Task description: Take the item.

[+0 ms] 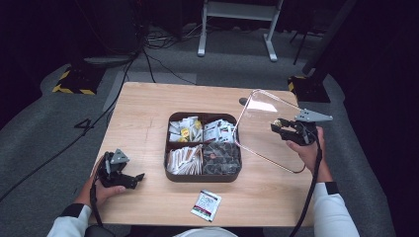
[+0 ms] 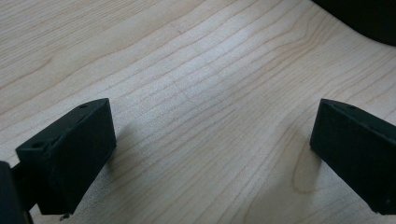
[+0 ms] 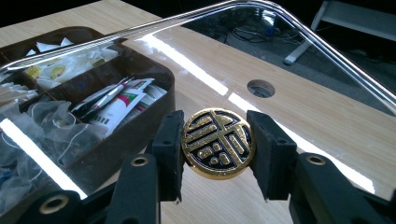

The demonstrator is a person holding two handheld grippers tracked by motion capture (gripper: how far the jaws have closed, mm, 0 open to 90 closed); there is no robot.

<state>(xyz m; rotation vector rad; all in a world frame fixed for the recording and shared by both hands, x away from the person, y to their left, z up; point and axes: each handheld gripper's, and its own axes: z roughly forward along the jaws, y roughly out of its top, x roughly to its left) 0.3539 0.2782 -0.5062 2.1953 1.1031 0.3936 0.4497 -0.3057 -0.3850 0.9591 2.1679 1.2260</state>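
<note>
A clear plastic lid (image 1: 262, 126) is tilted up above the right side of the table, beside the brown compartment box (image 1: 202, 177). My right gripper (image 1: 277, 126) is shut on the lid's round gold-and-black knob (image 3: 218, 142), a pad pressing on each side of it. Through the lid (image 3: 289, 70) I see the box (image 3: 140, 116) with its sachets and tea bags. My left gripper (image 1: 138, 178) rests low over the table's near left part. Its jaws stand wide open (image 2: 212, 154) over bare wood with nothing between them.
The box holds paper sachets, wrapped sticks and mesh tea bags in separate compartments. One loose sachet (image 1: 206, 205) lies near the front edge of the table (image 1: 143, 113). A round cable hole (image 3: 260, 87) sits in the tabletop behind the lid. Cables and a stand are on the floor beyond.
</note>
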